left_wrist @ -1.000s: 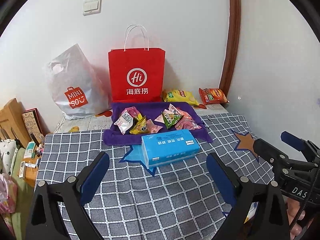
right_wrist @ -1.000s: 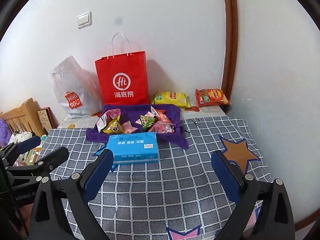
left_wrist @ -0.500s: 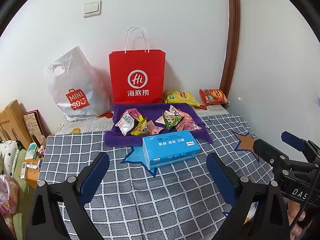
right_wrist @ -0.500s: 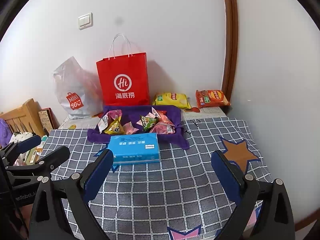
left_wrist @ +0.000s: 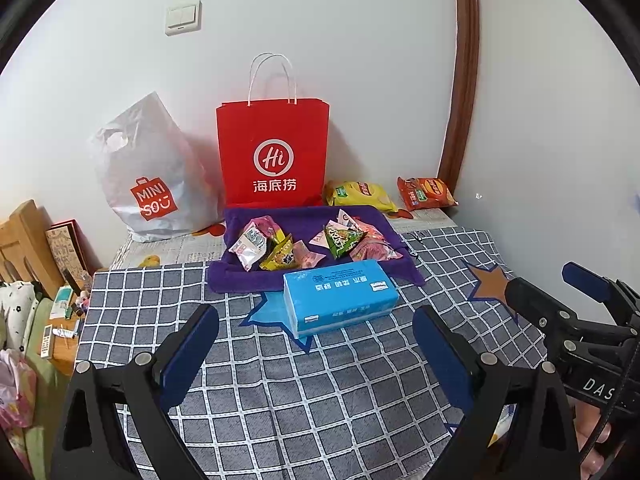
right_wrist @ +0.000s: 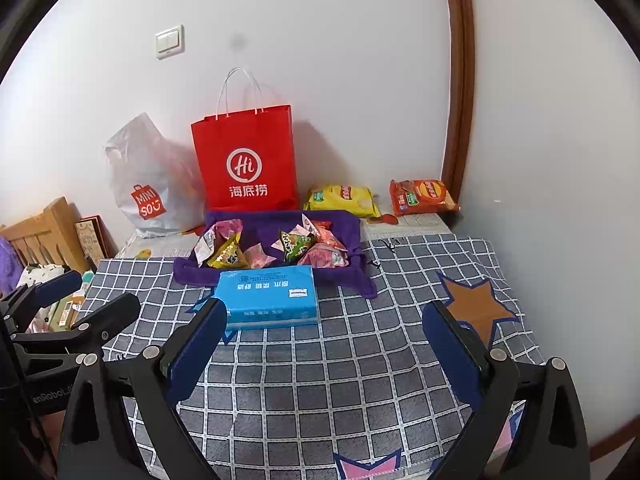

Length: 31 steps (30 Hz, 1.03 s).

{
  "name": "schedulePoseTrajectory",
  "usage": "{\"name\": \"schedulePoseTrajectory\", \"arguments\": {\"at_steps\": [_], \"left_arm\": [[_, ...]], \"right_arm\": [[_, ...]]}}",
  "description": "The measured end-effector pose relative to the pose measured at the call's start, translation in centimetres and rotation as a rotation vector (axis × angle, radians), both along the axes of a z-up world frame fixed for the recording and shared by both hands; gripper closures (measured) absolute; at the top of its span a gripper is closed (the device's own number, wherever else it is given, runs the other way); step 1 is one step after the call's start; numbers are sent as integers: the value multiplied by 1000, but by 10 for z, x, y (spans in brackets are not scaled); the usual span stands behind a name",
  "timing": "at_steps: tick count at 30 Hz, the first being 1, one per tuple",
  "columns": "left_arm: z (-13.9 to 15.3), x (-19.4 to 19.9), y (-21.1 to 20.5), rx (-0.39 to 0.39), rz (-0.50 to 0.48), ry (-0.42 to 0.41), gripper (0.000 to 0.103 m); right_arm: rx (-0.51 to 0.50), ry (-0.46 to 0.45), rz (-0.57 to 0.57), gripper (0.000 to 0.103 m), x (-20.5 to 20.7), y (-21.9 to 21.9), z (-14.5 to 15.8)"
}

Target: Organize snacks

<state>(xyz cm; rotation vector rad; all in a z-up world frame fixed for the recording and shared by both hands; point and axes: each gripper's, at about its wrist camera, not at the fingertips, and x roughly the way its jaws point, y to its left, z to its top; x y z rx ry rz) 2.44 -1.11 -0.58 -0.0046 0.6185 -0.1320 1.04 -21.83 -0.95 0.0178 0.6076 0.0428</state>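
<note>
1. On the checked cloth (left_wrist: 280,392), small crinkly snack packets (left_wrist: 280,246) are lying in two loose heaps on a soft purple towel (left_wrist: 304,220).
2. Two puffy chip bags (left_wrist: 358,194) are lying behind it, by a stiff red paper bag (left_wrist: 274,152).
3. A blue tissue box (left_wrist: 340,296) is sitting in front of the towel.
4. The left gripper (left_wrist: 316,334) and right gripper (right_wrist: 324,334) are hovering, jaws wide apart, holding nothing.
5. Whether sorting is under way or finished is unclear; slippery foil probably needs a pinch at the seam.
</note>
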Motion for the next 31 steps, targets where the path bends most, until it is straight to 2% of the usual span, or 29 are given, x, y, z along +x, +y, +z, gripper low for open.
{"name": "schedulePoseTrajectory", "arguments": {"at_steps": [31], "left_arm": [[3, 0, -1, 12, 7, -3, 5]], "right_arm": [[11, -10, 6, 6, -4, -2, 4]]}}
